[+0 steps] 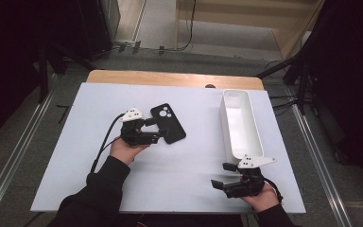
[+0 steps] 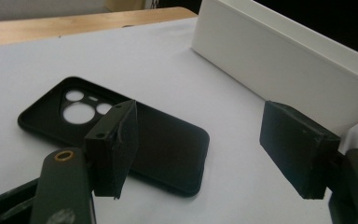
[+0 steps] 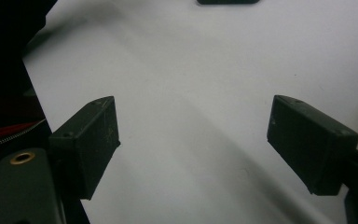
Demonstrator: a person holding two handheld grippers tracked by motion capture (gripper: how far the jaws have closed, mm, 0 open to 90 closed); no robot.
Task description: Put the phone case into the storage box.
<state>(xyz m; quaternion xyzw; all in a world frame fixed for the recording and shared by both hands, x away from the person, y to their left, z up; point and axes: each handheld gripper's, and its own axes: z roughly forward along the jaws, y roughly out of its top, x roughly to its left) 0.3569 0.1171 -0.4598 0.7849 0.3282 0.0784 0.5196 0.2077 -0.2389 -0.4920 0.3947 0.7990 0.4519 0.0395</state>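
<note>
High view, nearest edge first: right gripper (image 1: 220, 176) low on the white table (image 1: 75, 156), at the near right corner, jaws spread wide with bare tabletop between, nothing held. Right gripper view, same story: two black pads (image 3: 91, 140) far apart over plain white surface, with the near end of the black phone case (image 3: 227, 1) just peeking in at the top edge.

Further in, left of centre: left gripper (image 1: 152, 128) in a hand (image 1: 125, 150), dark sleeve behind, cable trailing back toward the near edge. Jaws parted fairly wide, empty, right at the near-left long edge of the phone case (image 1: 168, 123). Whether touching the case, cannot tell. Left gripper view: one pad (image 2: 114, 147) in front of the case (image 2: 168, 149), the other well off to the side over bare table, no grip on anything.

Phone case flat on the table, inner side up, camera cut-outs at the far end, lying at a slant near the middle.

Further right: long white bin (image 1: 224, 120), running from near to far along the table's right side, well apart from the case.

Farthest: wooden table edge (image 1: 170, 78) beyond the white surface.
</note>
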